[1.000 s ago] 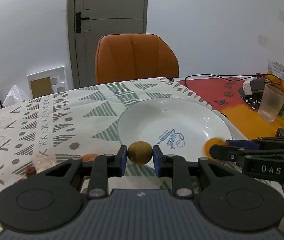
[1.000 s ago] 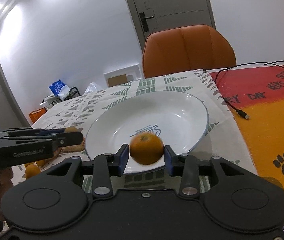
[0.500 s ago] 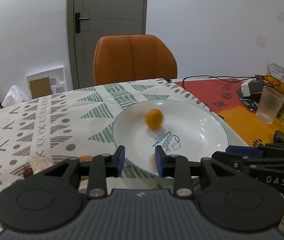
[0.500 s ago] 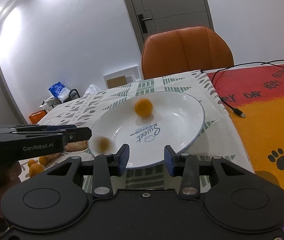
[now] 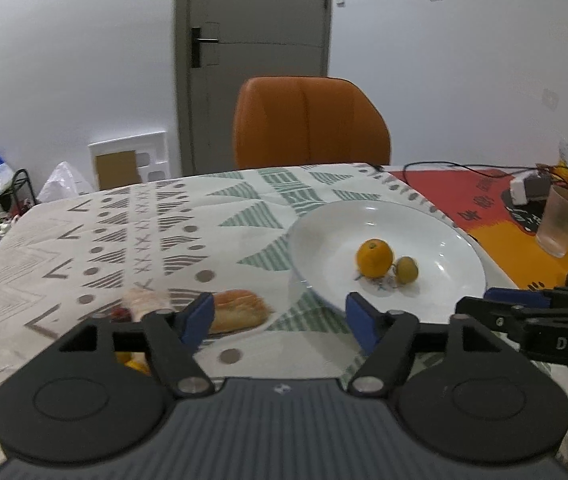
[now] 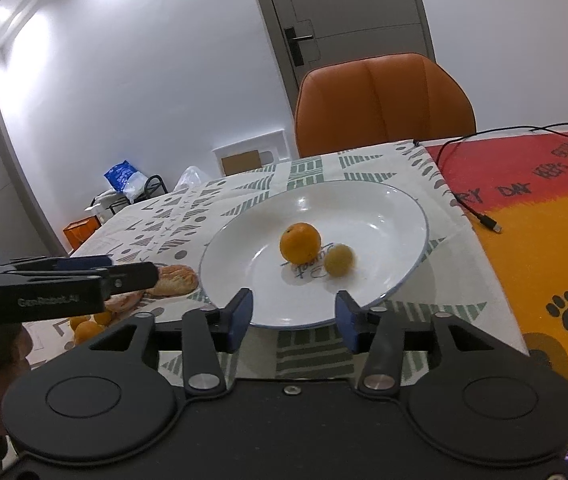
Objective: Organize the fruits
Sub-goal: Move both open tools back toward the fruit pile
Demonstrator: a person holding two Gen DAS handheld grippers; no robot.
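Orange chair [image 5: 310, 124] beyond white plate [image 5: 460, 240]

A round orange [image 5: 374, 258] sits in the well of the white plate [image 5: 324, 224], near its centre, upright with its stem dimple on top. Touching or just beside it, on the side away from the bread, lies a smaller yellow-green fruit [image 5: 407, 269], dull-skinned and roundish. More small orange fruits [image 6: 86, 326] lie off the plate, beyond its bread-side rim, partly hidden.
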